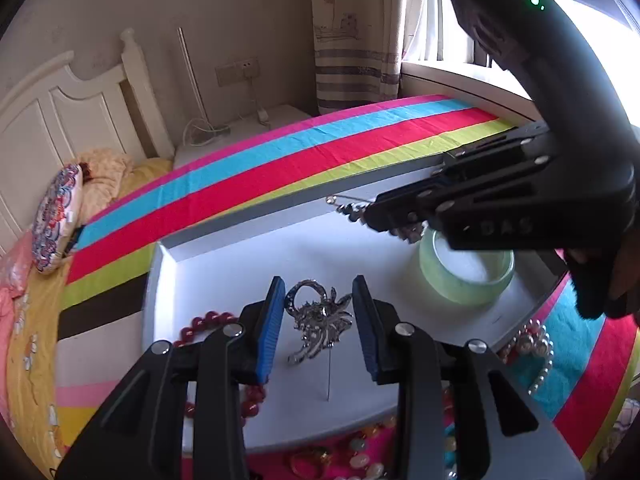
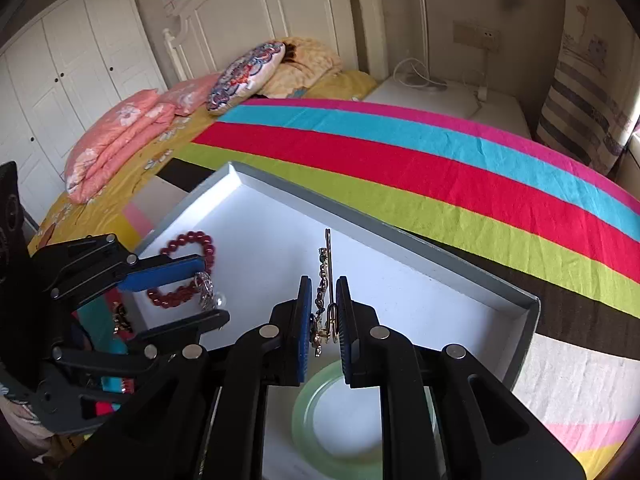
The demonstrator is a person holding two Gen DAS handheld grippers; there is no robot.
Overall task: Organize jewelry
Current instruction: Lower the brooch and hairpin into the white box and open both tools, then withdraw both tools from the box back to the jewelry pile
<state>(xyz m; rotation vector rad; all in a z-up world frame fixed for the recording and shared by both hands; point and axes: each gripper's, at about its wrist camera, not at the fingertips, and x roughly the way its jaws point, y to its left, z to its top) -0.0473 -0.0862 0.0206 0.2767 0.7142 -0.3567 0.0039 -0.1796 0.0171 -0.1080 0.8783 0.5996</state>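
Hairpin (image 2: 327,280) pinched between right fingers (image 2: 306,312), above tray (image 2: 400,232)

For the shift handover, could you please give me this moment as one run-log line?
left tongs: open around silver brooch | right tongs: shut on gold hairpin | tray: red bead bracelet, green bangle

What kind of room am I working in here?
A bedroom, it seems: a bed with a white headboard and pillows, a white wardrobe, and a striped bedspread under the jewelry tray.
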